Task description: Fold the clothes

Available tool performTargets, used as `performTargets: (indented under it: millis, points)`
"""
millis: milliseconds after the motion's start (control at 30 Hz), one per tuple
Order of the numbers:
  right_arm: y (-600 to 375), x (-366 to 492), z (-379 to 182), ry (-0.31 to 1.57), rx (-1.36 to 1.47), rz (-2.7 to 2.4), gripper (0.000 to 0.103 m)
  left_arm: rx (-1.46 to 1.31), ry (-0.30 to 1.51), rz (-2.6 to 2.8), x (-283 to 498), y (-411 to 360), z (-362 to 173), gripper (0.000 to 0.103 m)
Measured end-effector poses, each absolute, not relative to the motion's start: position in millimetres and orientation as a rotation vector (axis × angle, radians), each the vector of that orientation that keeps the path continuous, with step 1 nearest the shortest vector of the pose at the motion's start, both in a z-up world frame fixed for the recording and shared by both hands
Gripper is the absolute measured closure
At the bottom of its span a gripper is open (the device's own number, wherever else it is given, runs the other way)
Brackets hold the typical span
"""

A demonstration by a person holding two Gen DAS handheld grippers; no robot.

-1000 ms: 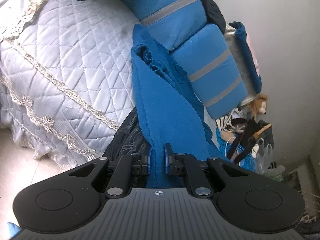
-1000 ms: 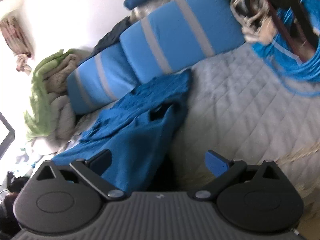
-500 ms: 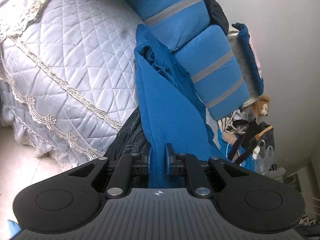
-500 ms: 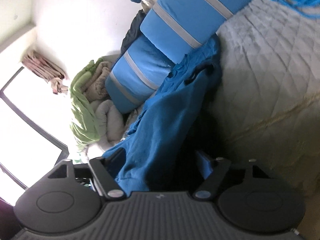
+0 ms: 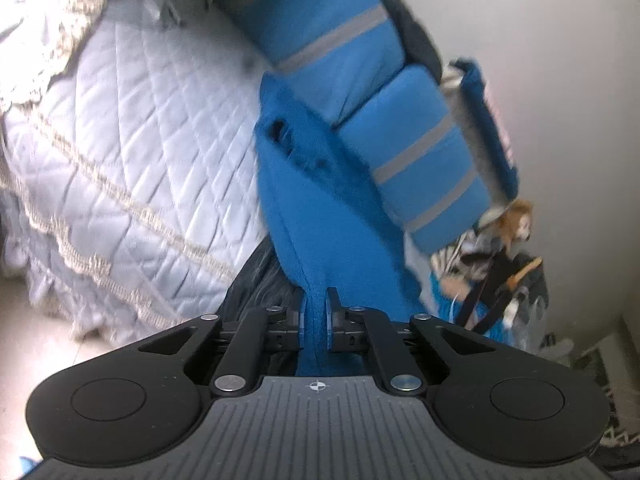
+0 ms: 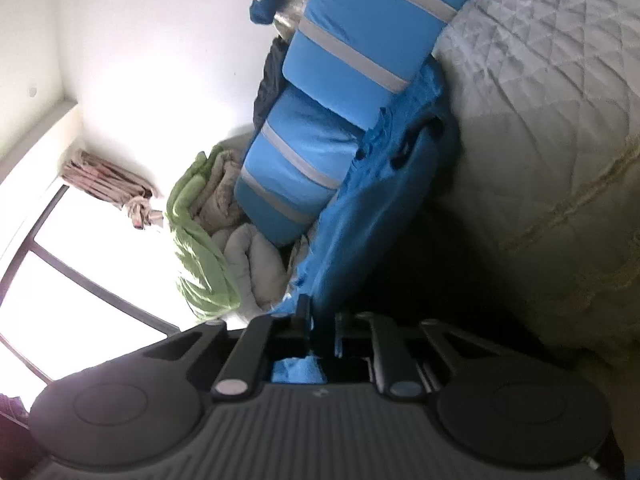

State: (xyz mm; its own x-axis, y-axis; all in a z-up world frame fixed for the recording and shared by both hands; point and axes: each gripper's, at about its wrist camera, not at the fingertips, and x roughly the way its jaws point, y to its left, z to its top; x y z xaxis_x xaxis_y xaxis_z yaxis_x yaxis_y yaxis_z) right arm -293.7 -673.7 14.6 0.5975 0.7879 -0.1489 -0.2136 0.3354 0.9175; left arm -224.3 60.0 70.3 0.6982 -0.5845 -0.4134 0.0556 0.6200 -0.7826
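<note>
A plain royal-blue knit garment [image 5: 320, 216] stretches in a long, taut band across a pale blue quilted bedspread [image 5: 132, 128] trimmed with cream lace, its far end bunched against two bright blue cushions with grey stripes [image 5: 404, 120]. The left gripper [image 5: 316, 320] is clamped on the garment's near edge, cloth pinched between its blue pads. In the right wrist view the same garment [image 6: 376, 208] runs from the cushions [image 6: 340, 92] down to the right gripper [image 6: 320, 332], whose jaws are closed on a fold of the blue fabric.

The far end of the garment shows dark openings, but motion blur leaves it unclear whether these are a collar or sleeves. Its near end is cut off behind both gripper bodies. A dark patterned cloth [image 5: 256, 280] beneath the garment is mostly covered. The area right of the right gripper lies in deep shadow. A green blanket [image 6: 200, 236] and a heap of pale bedding sit by the overexposed window [image 6: 60, 280]; a plush toy [image 5: 516, 228] and tangled items beside the wall are blurred.
</note>
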Motion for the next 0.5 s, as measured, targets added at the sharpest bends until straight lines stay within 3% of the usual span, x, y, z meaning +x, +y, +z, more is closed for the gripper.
performTargets:
  millis: [500]
  points:
    - [-677,-272,105,0.516,0.974,0.693,0.094,-0.856,0.486,-0.500,-226,49,132,0.097]
